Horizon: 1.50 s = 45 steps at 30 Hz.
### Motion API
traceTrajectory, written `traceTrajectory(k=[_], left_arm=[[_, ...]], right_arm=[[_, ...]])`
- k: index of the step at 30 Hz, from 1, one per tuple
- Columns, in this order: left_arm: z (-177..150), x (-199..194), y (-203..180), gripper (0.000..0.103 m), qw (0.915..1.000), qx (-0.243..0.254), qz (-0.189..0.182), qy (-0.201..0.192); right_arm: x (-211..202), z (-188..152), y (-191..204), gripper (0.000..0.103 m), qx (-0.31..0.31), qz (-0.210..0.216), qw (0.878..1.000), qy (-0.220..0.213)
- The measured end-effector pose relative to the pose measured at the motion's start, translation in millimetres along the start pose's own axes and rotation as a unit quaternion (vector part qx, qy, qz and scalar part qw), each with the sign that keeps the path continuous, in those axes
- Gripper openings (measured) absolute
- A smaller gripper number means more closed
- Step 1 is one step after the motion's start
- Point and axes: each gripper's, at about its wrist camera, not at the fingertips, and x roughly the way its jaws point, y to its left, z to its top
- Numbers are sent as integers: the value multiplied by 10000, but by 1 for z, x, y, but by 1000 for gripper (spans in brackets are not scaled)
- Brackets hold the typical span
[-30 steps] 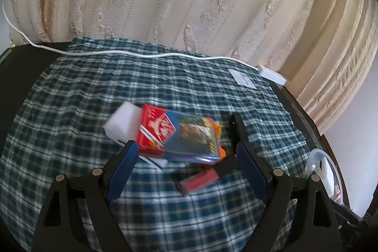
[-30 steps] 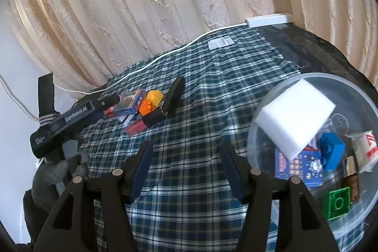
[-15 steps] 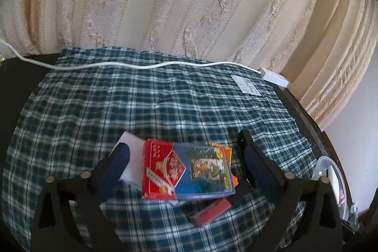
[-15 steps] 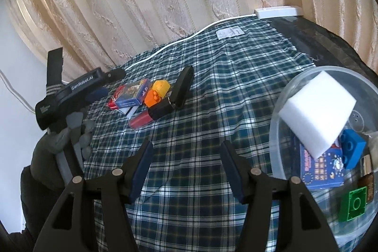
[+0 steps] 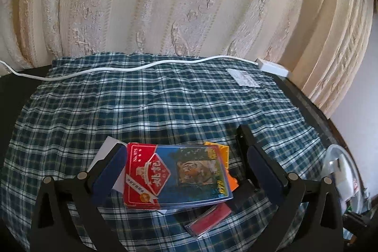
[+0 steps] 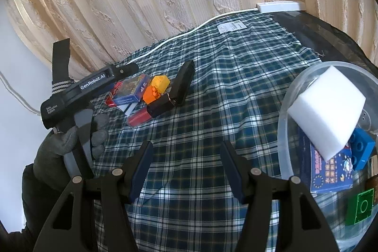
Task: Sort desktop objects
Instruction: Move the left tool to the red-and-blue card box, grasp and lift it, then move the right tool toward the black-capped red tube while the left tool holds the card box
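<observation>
My left tool (image 5: 184, 162) is wide open with nothing gripped, its fingers straddling the card box (image 5: 177, 177), a red and blue pack with a tiger picture lying flat on the plaid cloth (image 5: 151, 100) over the desk. White paper (image 5: 107, 150) pokes out from under the box on its left. An orange block (image 5: 223, 152) sits at its right far corner, a red tube (image 5: 209, 219) lies just near of the box, partly under it. From the right wrist view my gloved left hand (image 6: 68, 143) holds the left tool's handle, and a black case (image 6: 183, 86) lies right of the orange and yellow blocks (image 6: 157, 89), touching them. My right tool (image 6: 186, 171) is also open and empty, over bare cloth, well apart from the pile. Right of it the clear bowl (image 6: 283, 134) holds a white sponge (image 6: 326, 115) leaning on top, a blue block (image 6: 361, 150), a blue card pack (image 6: 330, 174) and a green block (image 6: 360, 207). White cable (image 5: 132, 67) and power strip (image 6: 281, 6) lie along the far edge by the curtain (image 5: 189, 4)
</observation>
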Motion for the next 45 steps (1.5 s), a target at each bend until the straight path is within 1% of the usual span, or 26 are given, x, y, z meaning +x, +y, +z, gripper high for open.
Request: traceTrajectory(k=[11, 14, 16, 17, 18, 19, 24, 29, 33, 36, 40, 45], left_arm=[[-6, 5, -3, 103, 9989, 349, 300, 92], [-7, 6, 0, 103, 9985, 333, 417, 136], [-8, 9, 6, 103, 9988, 175, 375, 249], [-9, 10, 10, 101, 9990, 65, 342, 298], [-11, 11, 12, 96, 9989, -3, 333, 321], [-12, 11, 14, 93, 9989, -27, 356, 314], [-10, -2, 22, 93, 9991, -194, 363, 39], [-3, -16, 30, 92, 9988, -329, 320, -157], [2, -27, 36, 92, 9979, -373, 430, -318], [4, -33, 42, 92, 9970, -420, 512, -392], [5, -35, 48, 93, 9966, -528, 478, -418], [5, -38, 49, 93, 9963, -568, 464, -447]], right_arm=[[6, 3, 8, 63, -105, -53, 9999, 34], [9, 4, 12, 63, -156, -68, 9998, 46], [11, 5, 15, 63, -180, -81, 9998, 57], [12, 6, 16, 63, -190, -87, 9998, 62], [13, 6, 17, 63, -195, -93, 9997, 66], [15, 7, 18, 63, -201, -93, 9997, 70], [24, 9, 29, 63, -292, -73, 9995, 138], [39, 12, 44, 63, -418, 17, 9987, 304], [52, 18, 56, 63, -544, 110, 9975, 431], [64, 25, 61, 63, -509, 172, 9971, 545], [76, 32, 70, 63, -536, 212, 9964, 615], [94, 40, 82, 63, -623, 133, 9957, 674]])
